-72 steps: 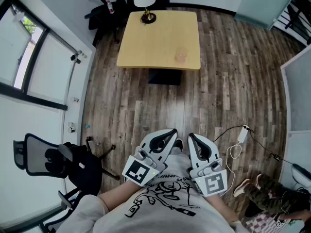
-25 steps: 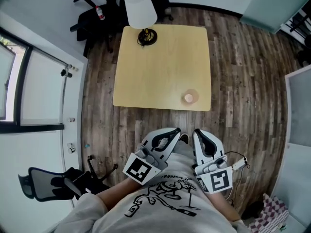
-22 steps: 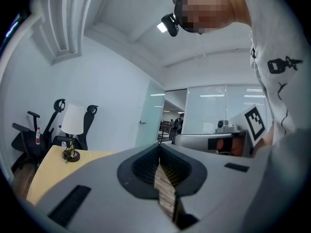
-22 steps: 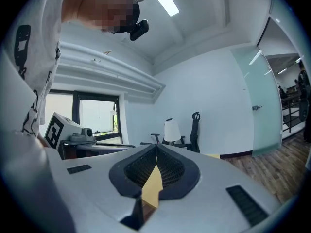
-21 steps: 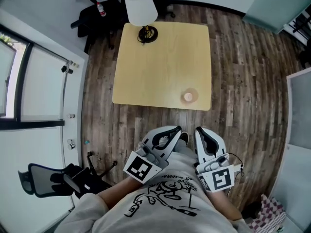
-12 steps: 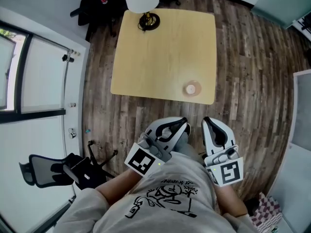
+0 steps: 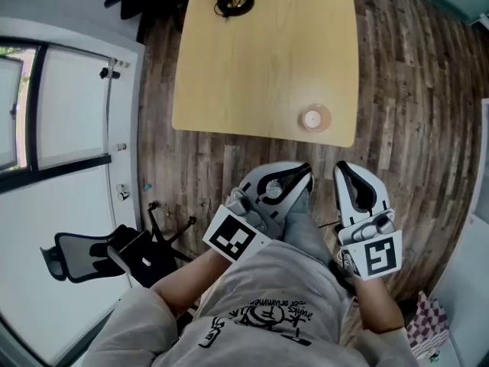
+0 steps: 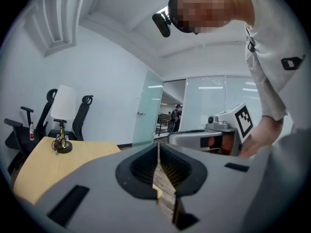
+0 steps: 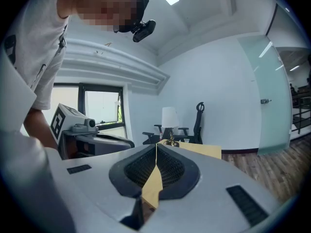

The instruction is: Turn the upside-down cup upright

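Head view: upside-down cup (image 7: 312, 118) stands at the near right corner of the counter (image 7: 260, 60), well apart from both tools. Jaws of the left tool (image 7: 304, 173) and right tool (image 7: 341, 168) are together, empty. Cup judged light, thin-walled, slippery; grip across its sidewall.

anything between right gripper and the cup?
Head view: only wood floor and the table's near edge lie between right gripper and cup.

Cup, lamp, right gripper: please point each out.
cup (image 7: 312, 118), head view, centre of its top.
lamp (image 8: 63, 102), left gripper view, middle of the white shade.
right gripper (image 7: 342, 168), head view, tips of its shut fingers.
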`<action>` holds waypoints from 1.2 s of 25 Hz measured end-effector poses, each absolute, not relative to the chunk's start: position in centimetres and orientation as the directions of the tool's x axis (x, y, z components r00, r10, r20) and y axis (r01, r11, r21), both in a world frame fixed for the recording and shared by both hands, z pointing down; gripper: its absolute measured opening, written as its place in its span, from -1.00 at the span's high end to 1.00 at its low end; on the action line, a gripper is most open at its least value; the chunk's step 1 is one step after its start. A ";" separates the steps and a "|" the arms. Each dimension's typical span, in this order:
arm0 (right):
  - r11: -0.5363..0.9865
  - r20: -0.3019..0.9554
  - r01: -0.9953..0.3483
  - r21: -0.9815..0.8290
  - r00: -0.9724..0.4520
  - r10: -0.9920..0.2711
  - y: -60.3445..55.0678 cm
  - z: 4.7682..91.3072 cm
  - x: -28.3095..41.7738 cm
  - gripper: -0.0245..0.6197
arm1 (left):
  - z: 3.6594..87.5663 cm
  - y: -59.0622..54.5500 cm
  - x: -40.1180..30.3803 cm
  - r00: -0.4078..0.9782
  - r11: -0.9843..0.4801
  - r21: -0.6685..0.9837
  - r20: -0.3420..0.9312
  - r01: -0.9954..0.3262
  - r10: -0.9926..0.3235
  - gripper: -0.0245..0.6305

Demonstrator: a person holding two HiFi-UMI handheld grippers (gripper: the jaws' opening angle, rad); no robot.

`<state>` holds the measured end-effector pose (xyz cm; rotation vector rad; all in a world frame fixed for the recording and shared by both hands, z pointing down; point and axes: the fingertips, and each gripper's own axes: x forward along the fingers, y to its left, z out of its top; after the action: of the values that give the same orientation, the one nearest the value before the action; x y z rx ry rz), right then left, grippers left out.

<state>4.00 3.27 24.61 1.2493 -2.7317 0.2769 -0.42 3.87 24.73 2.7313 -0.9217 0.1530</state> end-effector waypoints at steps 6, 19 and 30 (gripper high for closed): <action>0.640 0.208 -0.754 -0.148 -0.656 -0.725 3.0 28.3 3.7 0.85 | 28.0 2.8 -0.3 0.795 -0.780 0.170 0.215 -0.603 -0.567 0.89; 0.607 0.240 -0.768 -0.203 -0.640 -0.729 1.2 34.8 4.1 0.85 | 34.0 0.8 0.6 0.812 -0.856 0.033 0.338 -0.515 -0.475 0.88; 0.572 0.276 -0.782 -0.246 -0.622 -0.732 0.2 39.7 5.2 0.85 | 38.4 -1.4 2.2 0.772 -0.881 -0.067 0.454 -0.468 -0.444 0.70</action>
<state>5.18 0.17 39.69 1.2882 -2.6561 0.5232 2.19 -1.38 38.41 2.9106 -0.7495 0.7264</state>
